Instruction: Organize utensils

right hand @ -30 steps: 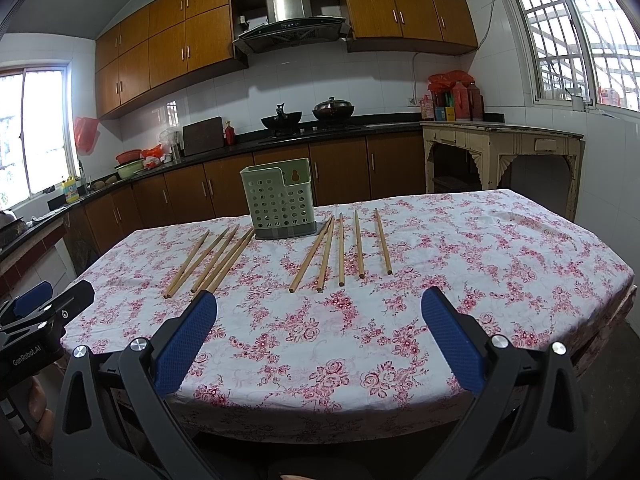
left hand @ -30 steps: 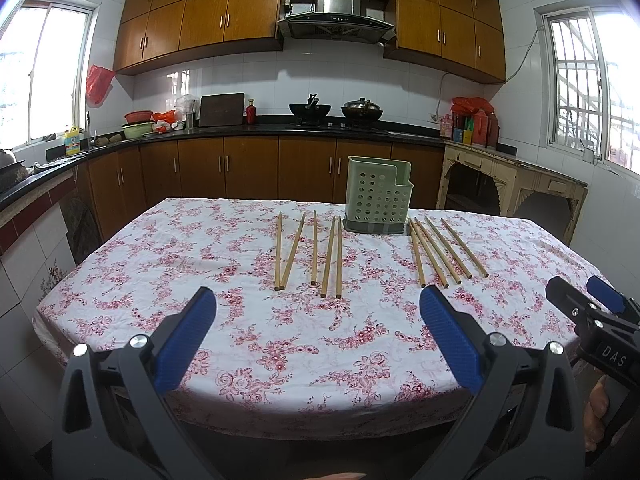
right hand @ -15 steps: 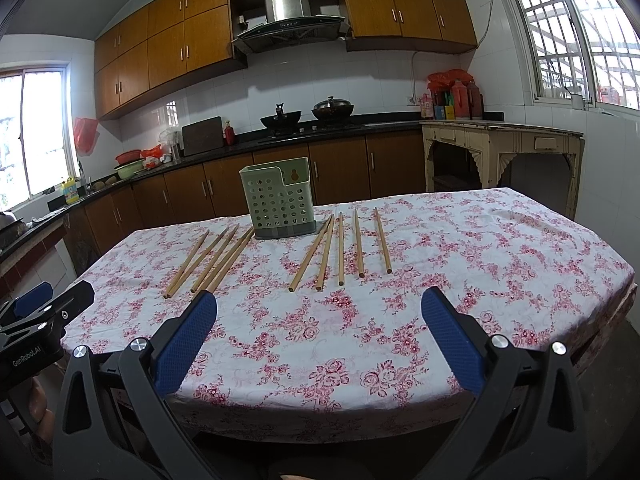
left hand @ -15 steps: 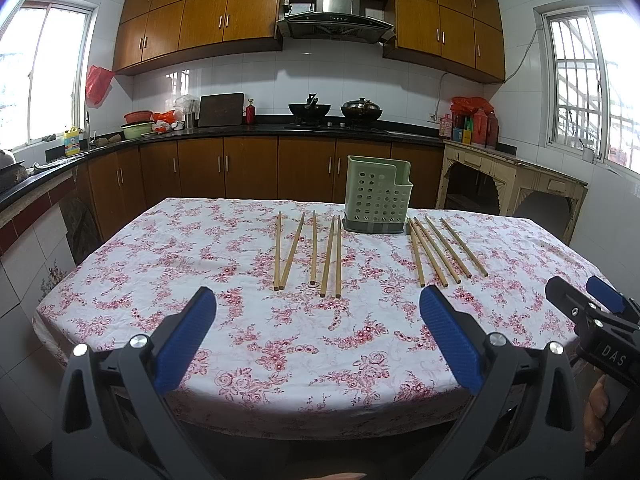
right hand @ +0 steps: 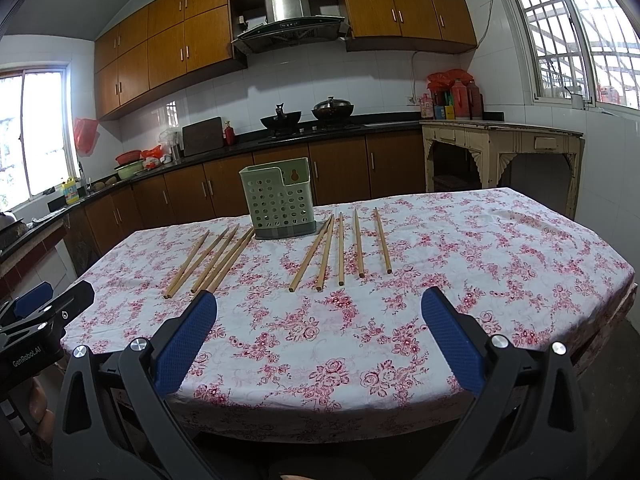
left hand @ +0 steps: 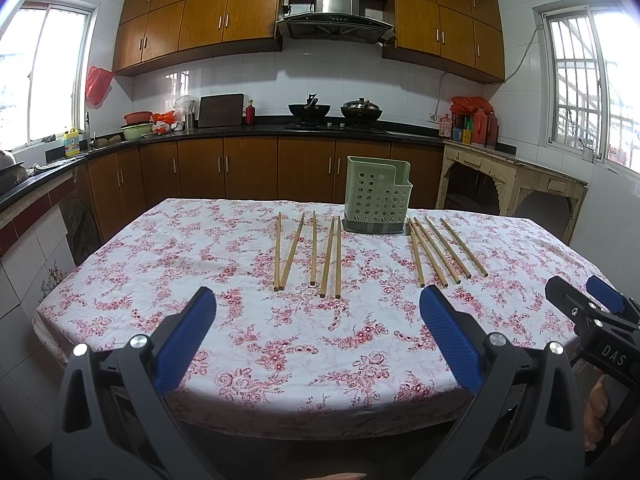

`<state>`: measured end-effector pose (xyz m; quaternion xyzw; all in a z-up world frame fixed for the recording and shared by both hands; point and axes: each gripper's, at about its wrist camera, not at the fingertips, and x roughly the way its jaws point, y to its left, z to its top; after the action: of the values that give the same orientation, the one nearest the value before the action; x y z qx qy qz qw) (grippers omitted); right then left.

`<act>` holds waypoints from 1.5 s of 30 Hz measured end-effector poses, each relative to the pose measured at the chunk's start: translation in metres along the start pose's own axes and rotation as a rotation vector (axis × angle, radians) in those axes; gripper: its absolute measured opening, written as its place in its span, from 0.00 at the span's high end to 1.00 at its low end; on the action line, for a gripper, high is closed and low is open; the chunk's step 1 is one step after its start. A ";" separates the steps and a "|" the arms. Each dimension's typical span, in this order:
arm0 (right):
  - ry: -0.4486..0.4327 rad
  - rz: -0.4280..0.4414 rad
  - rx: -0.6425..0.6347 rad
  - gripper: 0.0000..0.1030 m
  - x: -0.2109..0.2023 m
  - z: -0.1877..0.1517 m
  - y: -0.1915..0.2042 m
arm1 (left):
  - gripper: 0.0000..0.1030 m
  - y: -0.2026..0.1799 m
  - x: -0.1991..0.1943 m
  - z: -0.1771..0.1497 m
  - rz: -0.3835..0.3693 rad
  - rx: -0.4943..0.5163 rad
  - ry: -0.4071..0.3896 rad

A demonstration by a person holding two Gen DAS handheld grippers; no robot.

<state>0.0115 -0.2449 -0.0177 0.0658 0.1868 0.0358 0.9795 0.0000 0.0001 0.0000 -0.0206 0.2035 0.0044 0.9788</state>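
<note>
A pale green perforated utensil holder (left hand: 377, 196) (right hand: 279, 199) stands upright at the far middle of the table. Several wooden chopsticks lie flat on each side of it: a left group (left hand: 313, 254) (right hand: 218, 256) and a right group (left hand: 440, 250) (right hand: 341, 248). My left gripper (left hand: 316, 334) is open and empty above the table's near edge, short of the left group. My right gripper (right hand: 318, 334) is open and empty at the near edge, short of the right group. The right gripper also shows at the left wrist view's right edge (left hand: 588, 302).
The table has a red floral cloth (left hand: 256, 320) (right hand: 480, 256). Behind it runs a kitchen counter (left hand: 280, 130) with woks, a cutting board and bottles. A cream side table (right hand: 500, 148) stands at the right. The left gripper's body shows at the right wrist view's left edge (right hand: 44, 308).
</note>
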 end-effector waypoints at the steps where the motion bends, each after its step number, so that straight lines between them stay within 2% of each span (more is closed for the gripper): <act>1: 0.000 0.000 0.000 0.02 0.000 0.000 0.000 | 0.04 0.000 0.000 0.000 0.000 0.000 0.000; 15: 0.024 -0.004 0.011 0.02 0.007 0.002 -0.005 | 0.04 0.002 0.005 0.001 0.005 -0.003 0.019; 18: 0.052 -0.009 0.025 0.02 0.015 -0.001 -0.008 | 0.04 0.003 0.012 -0.003 -0.004 -0.020 0.048; 23: 0.107 -0.022 0.061 0.02 0.032 -0.003 -0.017 | 0.04 0.014 0.032 -0.011 -0.030 -0.073 0.139; 29: 0.197 -0.065 0.106 0.02 0.077 0.008 -0.036 | 0.04 0.029 0.073 -0.003 -0.020 -0.081 0.219; 33: 0.249 -0.118 0.150 0.02 0.122 0.027 -0.058 | 0.04 0.038 0.106 0.017 0.028 -0.044 0.228; 36: 0.267 -0.179 0.118 0.03 0.153 0.041 -0.068 | 0.04 0.050 0.138 0.035 0.083 -0.022 0.238; 38: 0.299 -0.205 0.108 0.07 0.177 0.047 -0.076 | 0.04 0.059 0.164 0.042 0.099 -0.027 0.264; 39: 0.326 -0.215 0.107 0.14 0.189 0.047 -0.080 | 0.04 0.063 0.175 0.044 0.099 -0.032 0.279; 43: 0.441 -0.224 0.119 0.36 0.229 0.043 -0.090 | 0.20 0.074 0.220 0.043 0.089 -0.037 0.387; 45: 0.488 -0.222 0.115 0.40 0.245 0.038 -0.094 | 0.29 0.078 0.241 0.039 0.087 -0.028 0.449</act>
<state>0.2575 -0.3187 -0.0844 0.0899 0.4251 -0.0678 0.8981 0.2353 0.0796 -0.0628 -0.0257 0.4167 0.0445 0.9076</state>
